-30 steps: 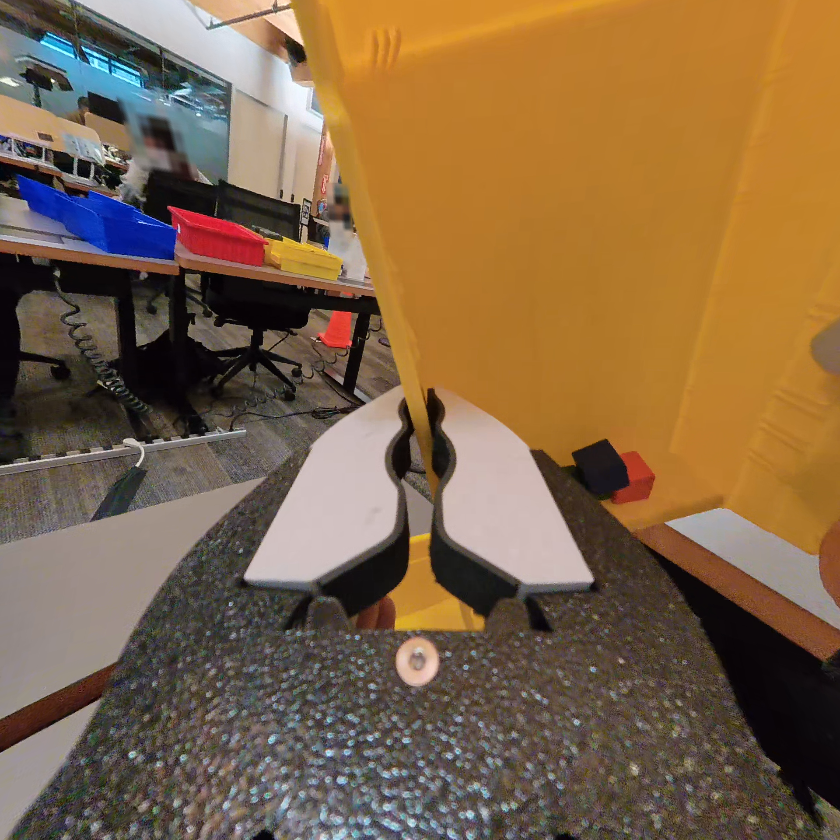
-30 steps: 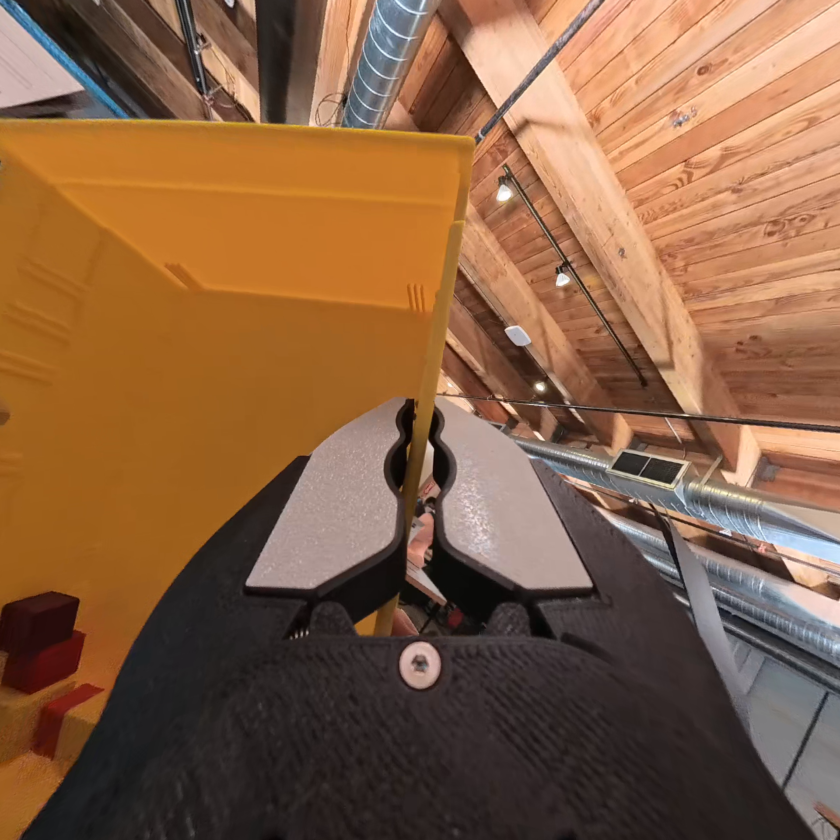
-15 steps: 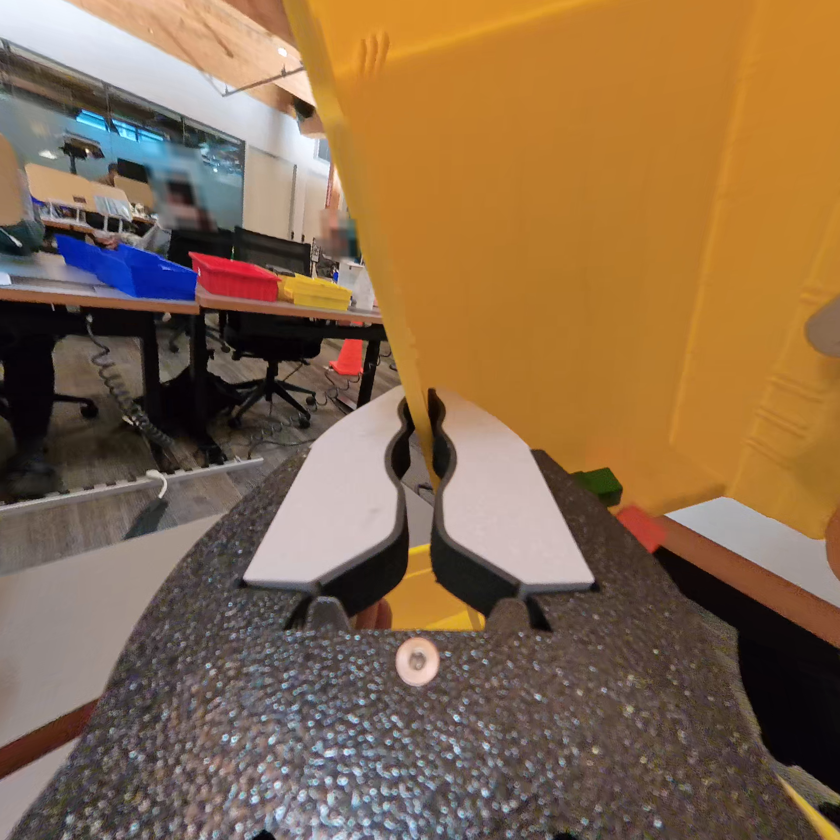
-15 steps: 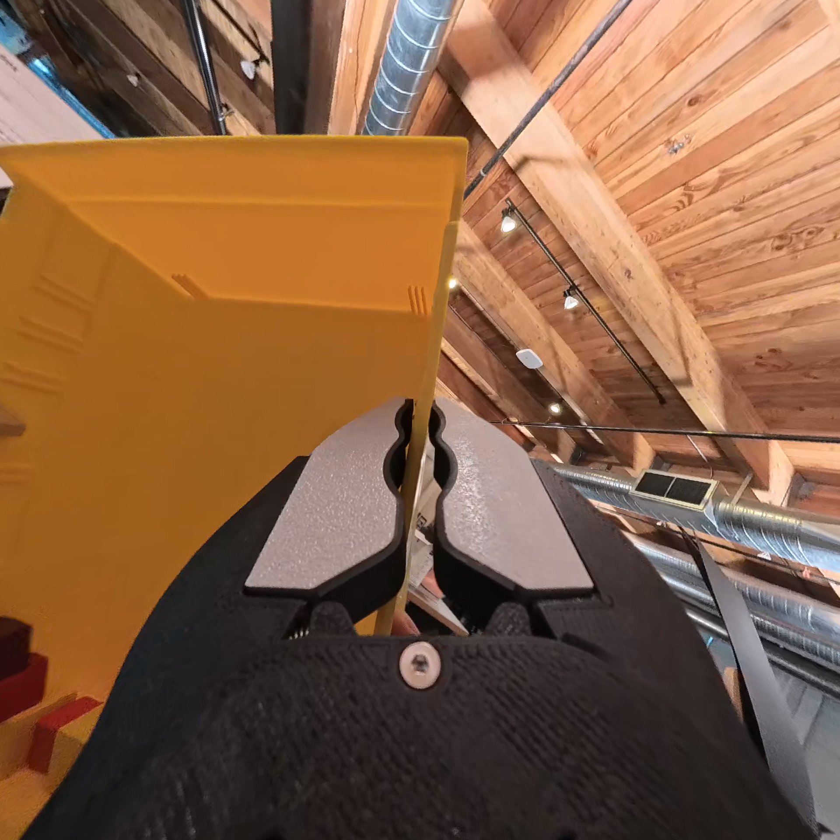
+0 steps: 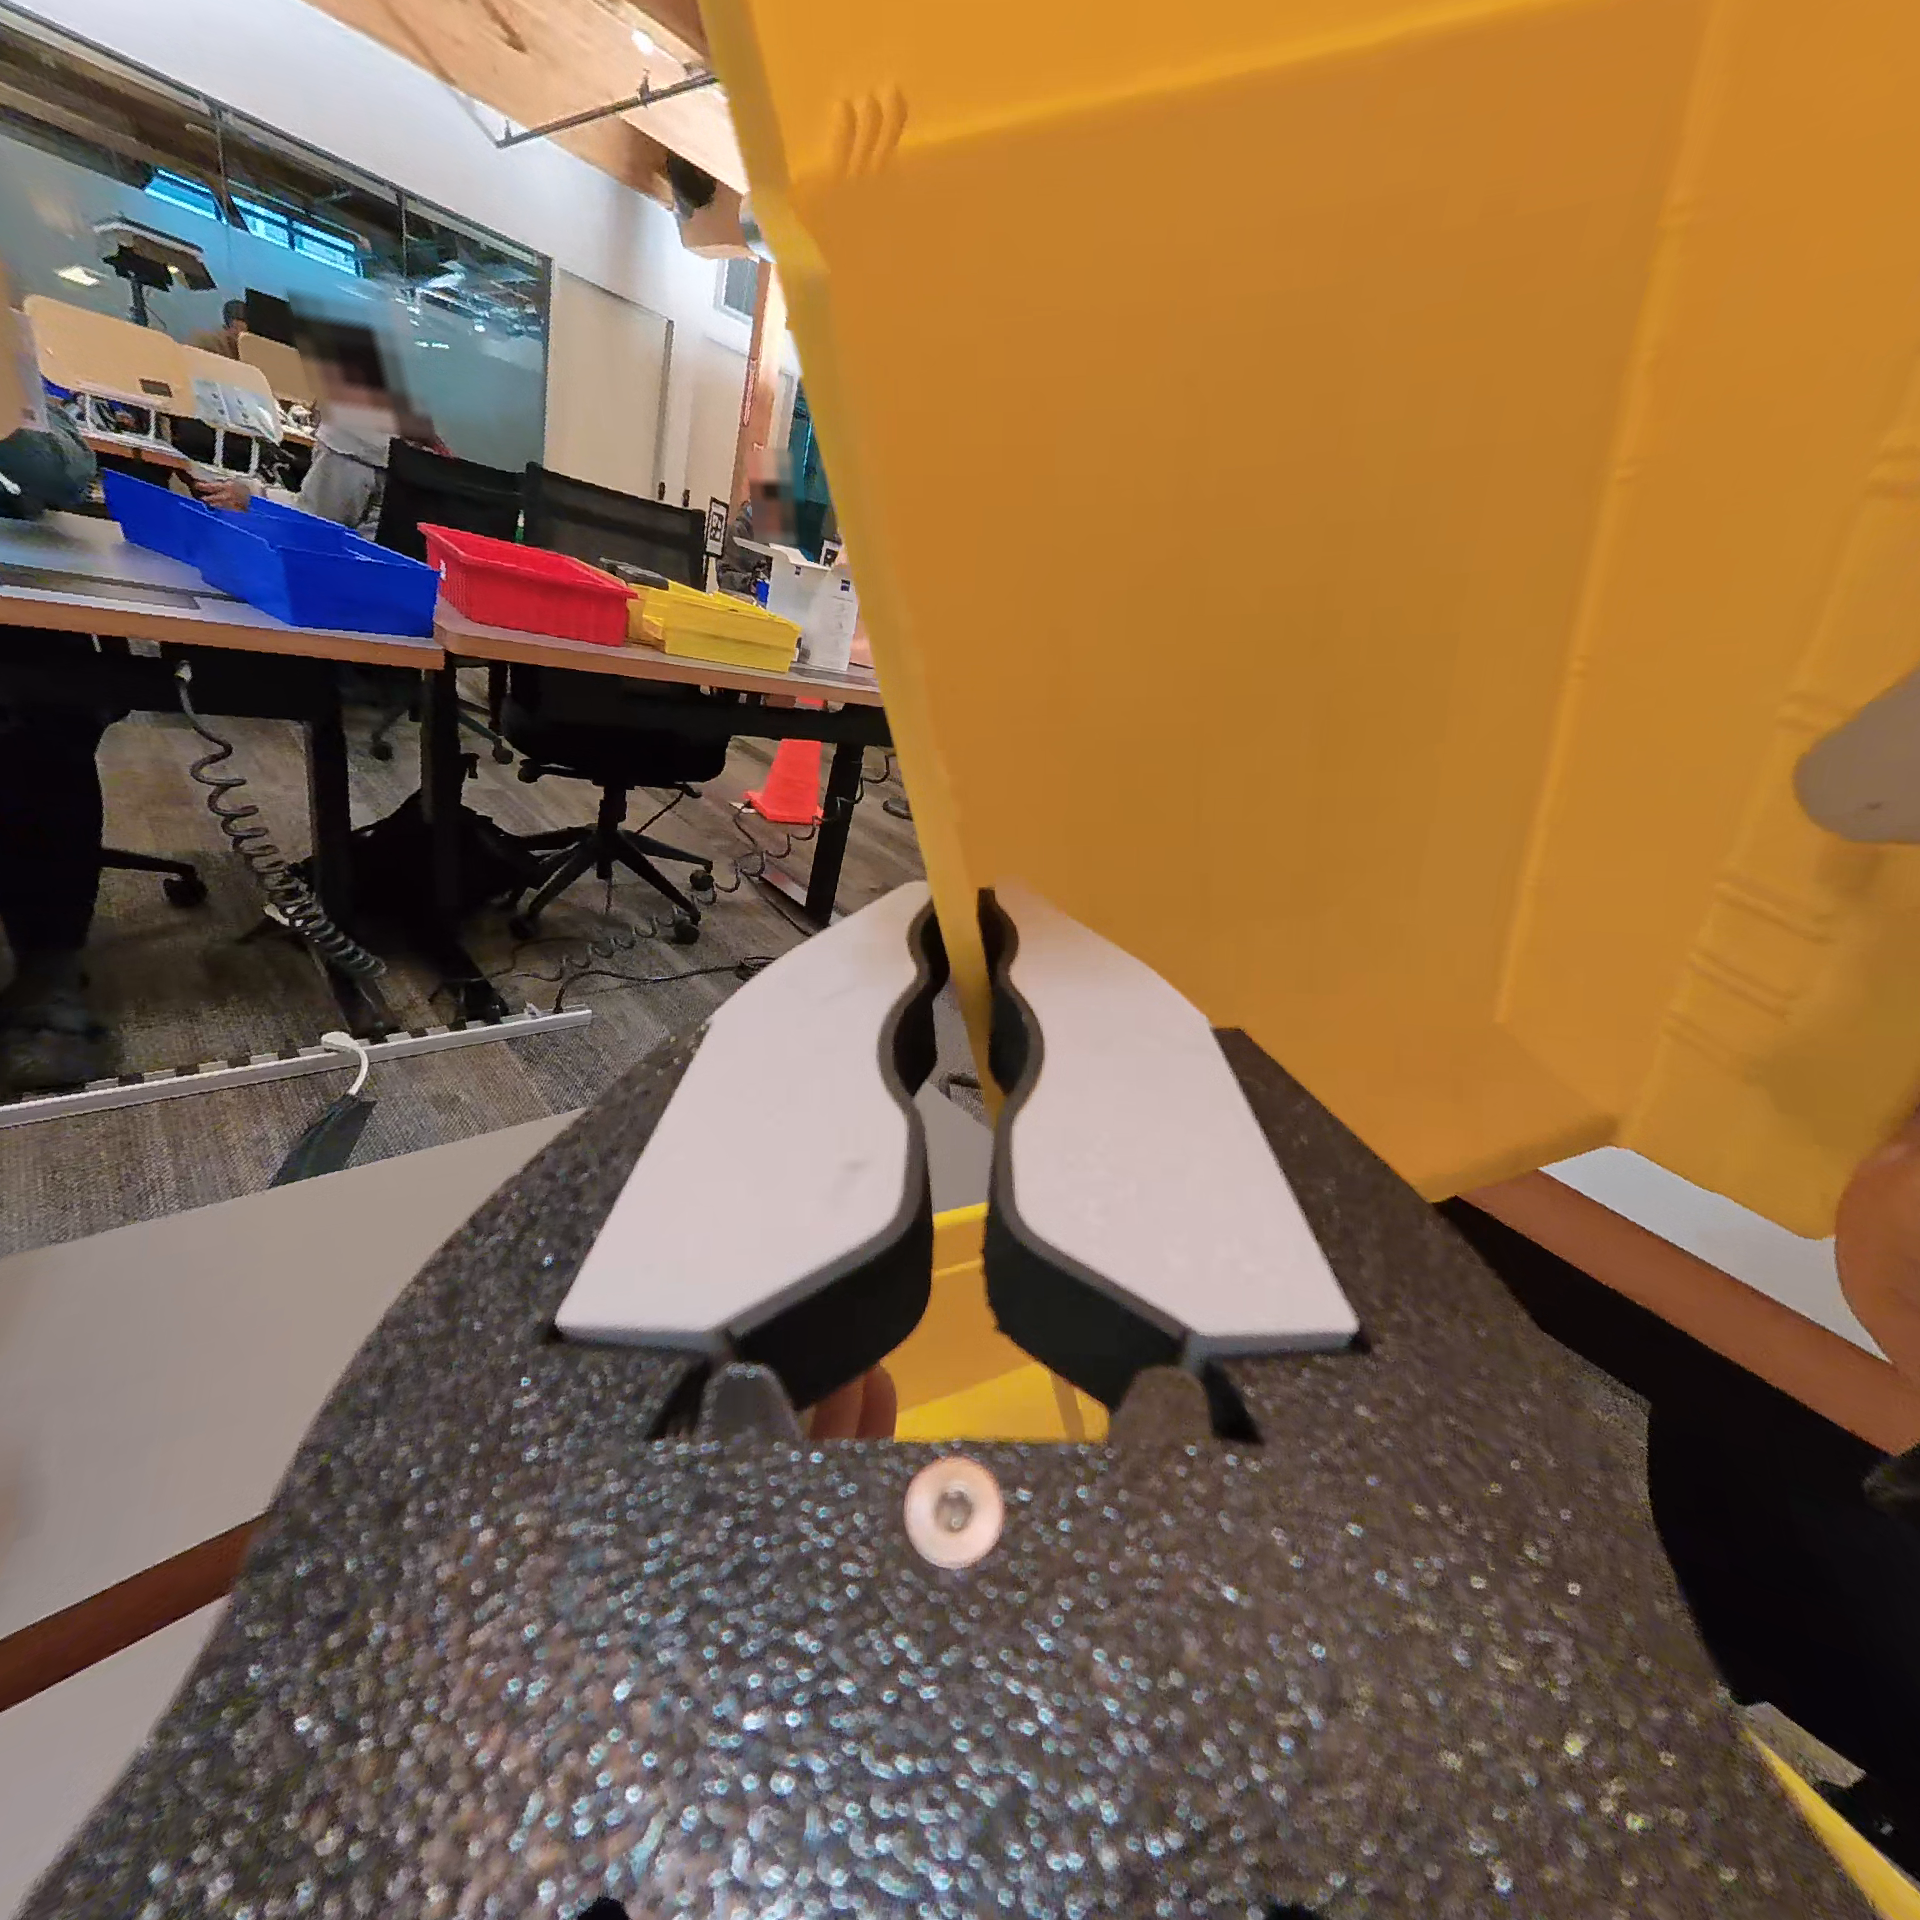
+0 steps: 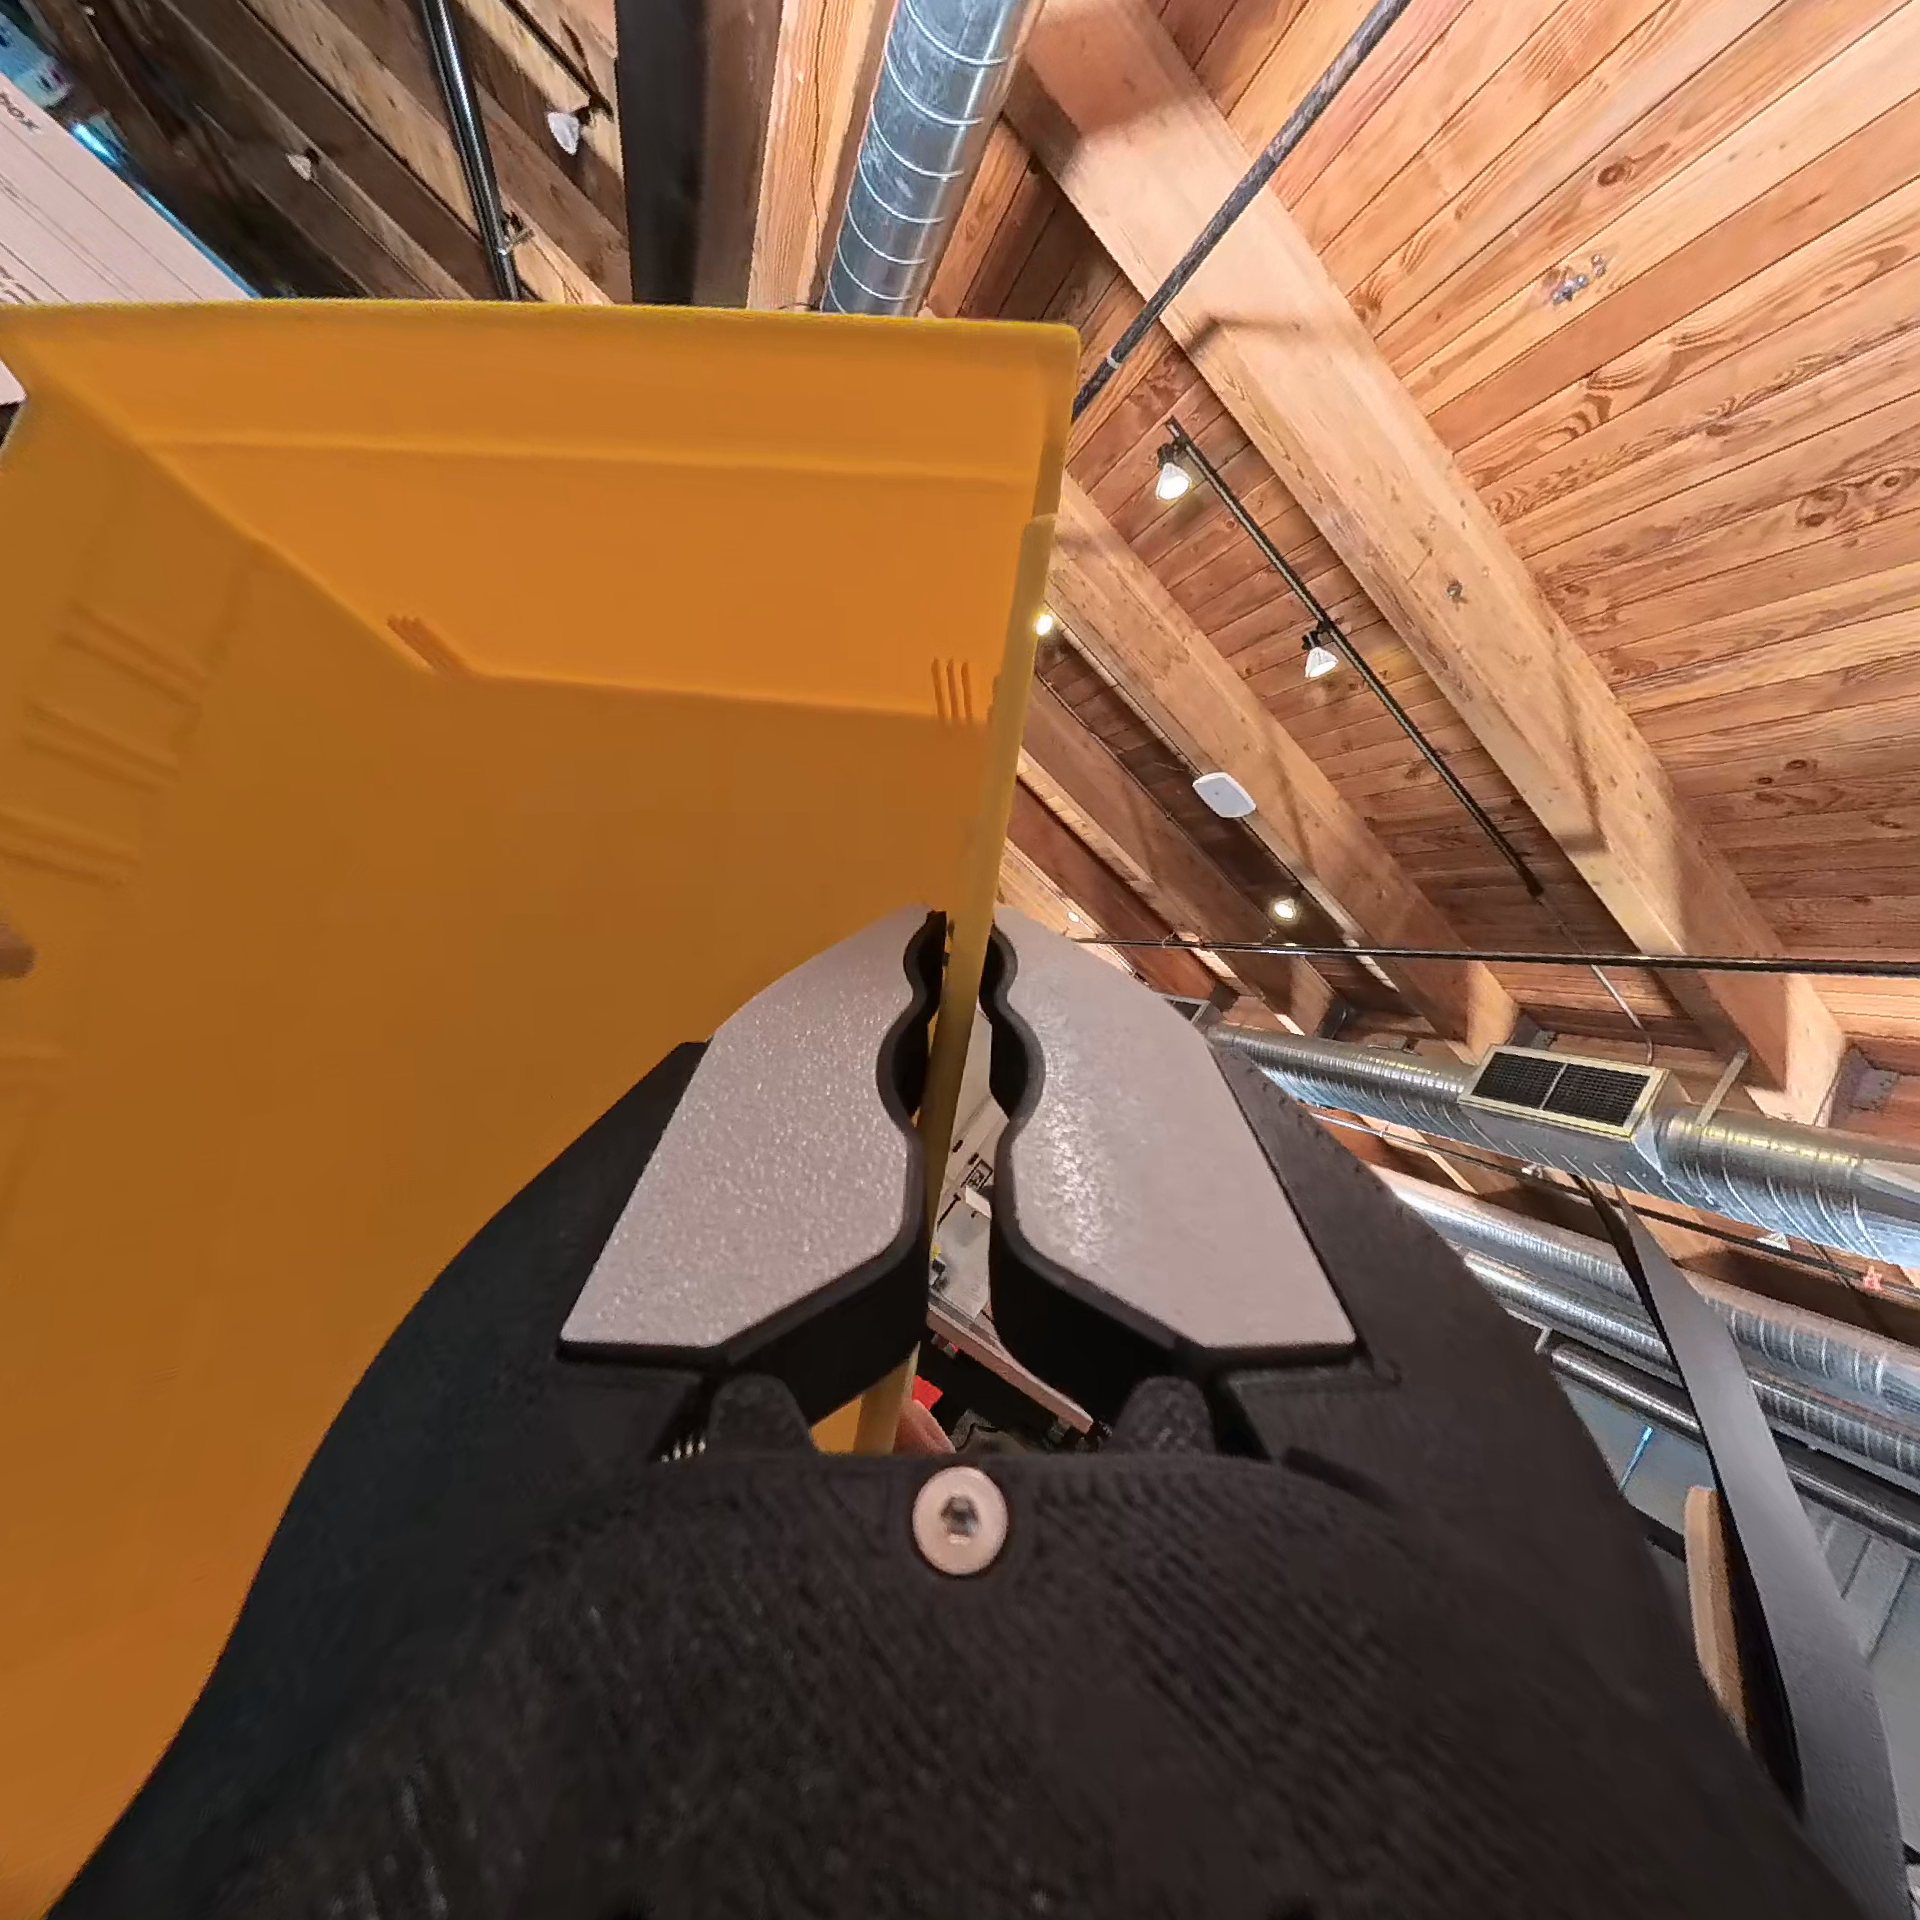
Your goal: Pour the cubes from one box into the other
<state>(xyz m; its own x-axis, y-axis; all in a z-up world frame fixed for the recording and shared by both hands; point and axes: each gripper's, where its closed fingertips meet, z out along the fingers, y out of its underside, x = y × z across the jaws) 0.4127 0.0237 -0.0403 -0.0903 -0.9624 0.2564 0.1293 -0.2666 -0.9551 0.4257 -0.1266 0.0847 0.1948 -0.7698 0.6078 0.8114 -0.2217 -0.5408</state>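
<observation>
A yellow box (image 5: pixel 1299 540) is held up and tipped steeply, its open inside facing both cameras. My left gripper (image 5: pixel 961 935) is shut on its left side wall. My right gripper (image 6: pixel 958 940) is shut on the opposite side wall of the same box (image 6: pixel 436 831). No cubes show inside the box in either view. A second yellow surface (image 5: pixel 987 1382) shows below, between the left gripper's fingers; what it is cannot be told. The right gripper's fingertip (image 5: pixel 1860 779) shows at the right edge of the left wrist view.
A pale table with a wooden edge (image 5: pixel 1683 1299) lies under the box. Beyond stand desks with blue (image 5: pixel 281 561), red (image 5: pixel 520 592) and yellow (image 5: pixel 717 629) bins, office chairs, an orange cone (image 5: pixel 790 779) and seated people. The right wrist view faces a wooden ceiling with ducts (image 6: pixel 1714 1143).
The box has tipped further up. The dark, red and green cubes at its lower edge slid out of sight. Both grippers kept their hold.
</observation>
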